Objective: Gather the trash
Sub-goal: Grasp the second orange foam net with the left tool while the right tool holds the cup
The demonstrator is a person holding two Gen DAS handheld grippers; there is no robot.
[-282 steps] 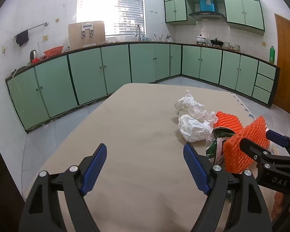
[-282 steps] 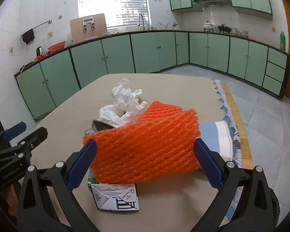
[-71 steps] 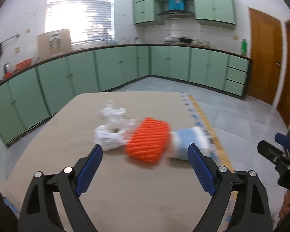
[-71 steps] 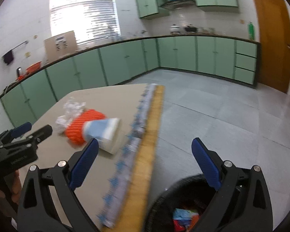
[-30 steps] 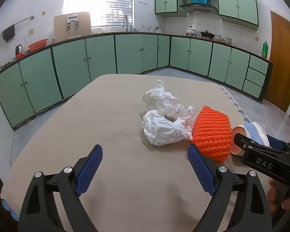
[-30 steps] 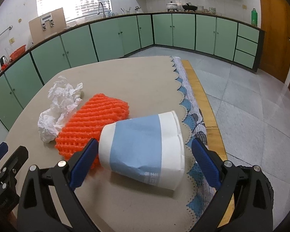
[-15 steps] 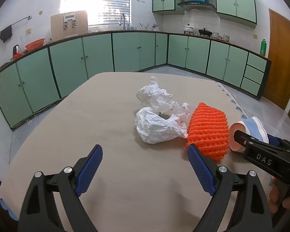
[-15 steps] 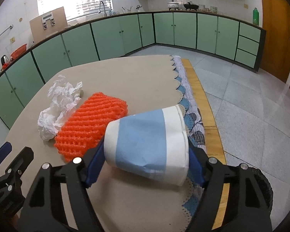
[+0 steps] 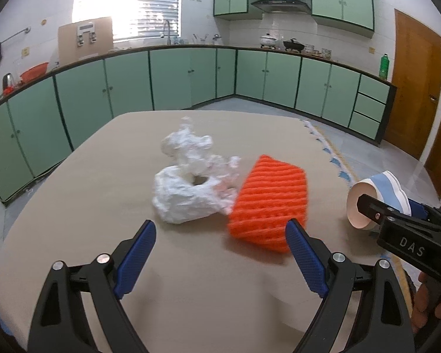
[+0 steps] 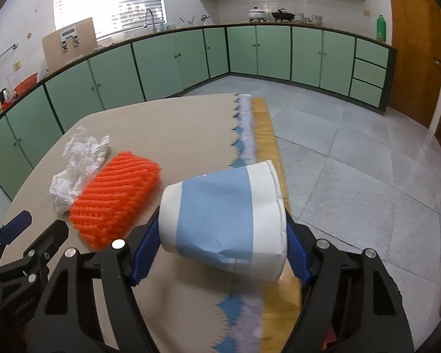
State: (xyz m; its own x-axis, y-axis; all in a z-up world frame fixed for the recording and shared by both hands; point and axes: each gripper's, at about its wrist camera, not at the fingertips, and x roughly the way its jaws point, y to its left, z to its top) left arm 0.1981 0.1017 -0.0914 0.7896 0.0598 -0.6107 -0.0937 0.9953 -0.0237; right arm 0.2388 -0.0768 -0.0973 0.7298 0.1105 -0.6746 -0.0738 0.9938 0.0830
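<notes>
The right gripper [image 10: 222,253] is clamped on a blue-and-white paper cup [image 10: 223,220] lying sideways between its blue pads, at the table's scalloped edge; the cup hides the pad faces, and whether it is clear of the cloth cannot be told. In the left wrist view only the cup's open mouth and a strip of its wall show behind the right gripper's black arm. The left gripper [image 9: 220,253] stands wide apart with nothing between its fingers, above the bare tablecloth [image 9: 108,176]. Beyond it an orange foam net [image 9: 269,203] lies touching crumpled white paper [image 9: 188,188], motion-blurred at the edges. Green cabinets [image 9: 173,82] line the walls behind.
</notes>
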